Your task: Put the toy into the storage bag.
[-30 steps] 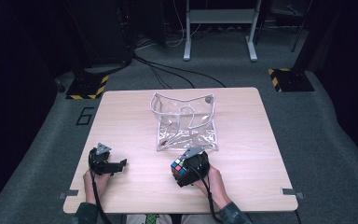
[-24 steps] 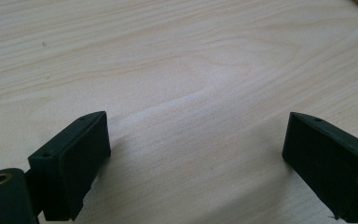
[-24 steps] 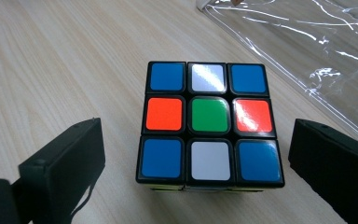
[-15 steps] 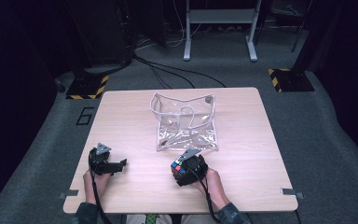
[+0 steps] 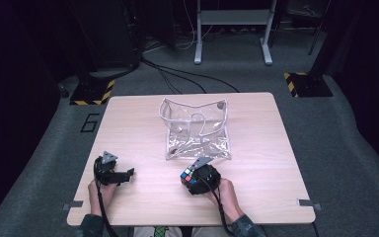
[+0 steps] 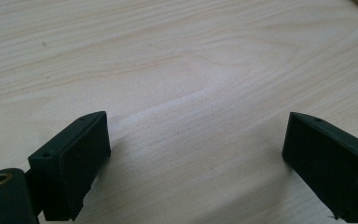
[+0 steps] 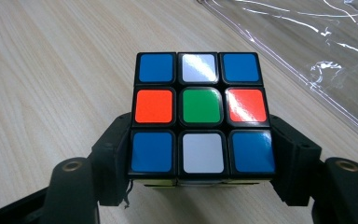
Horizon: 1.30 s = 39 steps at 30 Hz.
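A colour puzzle cube (image 7: 200,112) rests on the wooden table (image 5: 128,123), its top face showing blue, white, orange and green tiles. My right gripper (image 7: 201,140) has just been closing its jaws on the cube, and both pads now touch its sides. From above, the cube (image 5: 187,177) sits at the front of the right gripper (image 5: 191,178), near the table's front edge. My left gripper (image 5: 127,173) lies at the front left. In its own view the left gripper (image 6: 196,154) stands wide open over bare wood.
A clear plastic zip bag (image 5: 197,131) with a white rim stands mid-table, just beyond the cube; its flat edge (image 7: 317,42) lies to the cube's far right. Cables and a metal stand are on the floor behind the table.
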Each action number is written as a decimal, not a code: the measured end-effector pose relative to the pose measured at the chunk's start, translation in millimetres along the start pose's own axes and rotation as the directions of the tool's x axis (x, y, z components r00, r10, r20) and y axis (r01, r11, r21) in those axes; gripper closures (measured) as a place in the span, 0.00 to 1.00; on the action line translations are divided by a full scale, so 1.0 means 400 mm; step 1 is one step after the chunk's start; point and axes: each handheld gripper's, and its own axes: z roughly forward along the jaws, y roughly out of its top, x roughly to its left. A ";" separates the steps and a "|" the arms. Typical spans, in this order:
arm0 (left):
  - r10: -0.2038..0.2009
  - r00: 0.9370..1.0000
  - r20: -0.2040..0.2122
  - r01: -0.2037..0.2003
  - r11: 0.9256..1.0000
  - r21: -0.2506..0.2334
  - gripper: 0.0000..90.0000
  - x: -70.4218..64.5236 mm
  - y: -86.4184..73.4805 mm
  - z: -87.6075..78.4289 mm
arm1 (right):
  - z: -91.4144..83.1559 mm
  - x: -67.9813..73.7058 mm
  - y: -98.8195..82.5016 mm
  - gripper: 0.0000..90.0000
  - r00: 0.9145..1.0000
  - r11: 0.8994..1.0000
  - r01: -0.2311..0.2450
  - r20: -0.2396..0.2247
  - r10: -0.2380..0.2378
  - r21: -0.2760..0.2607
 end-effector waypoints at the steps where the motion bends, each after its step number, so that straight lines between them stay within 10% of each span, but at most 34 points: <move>1: 0.000 1.000 0.000 0.000 1.000 0.000 0.08 0.000 0.000 0.000 | 0.000 0.000 0.000 0.37 1.000 1.000 -0.001 0.001 0.001 0.000; 39: 0.000 1.000 -0.001 0.000 1.000 0.000 0.08 0.000 0.000 0.000 | -0.053 -0.037 -0.005 0.37 0.999 1.000 -0.020 0.049 0.021 -0.022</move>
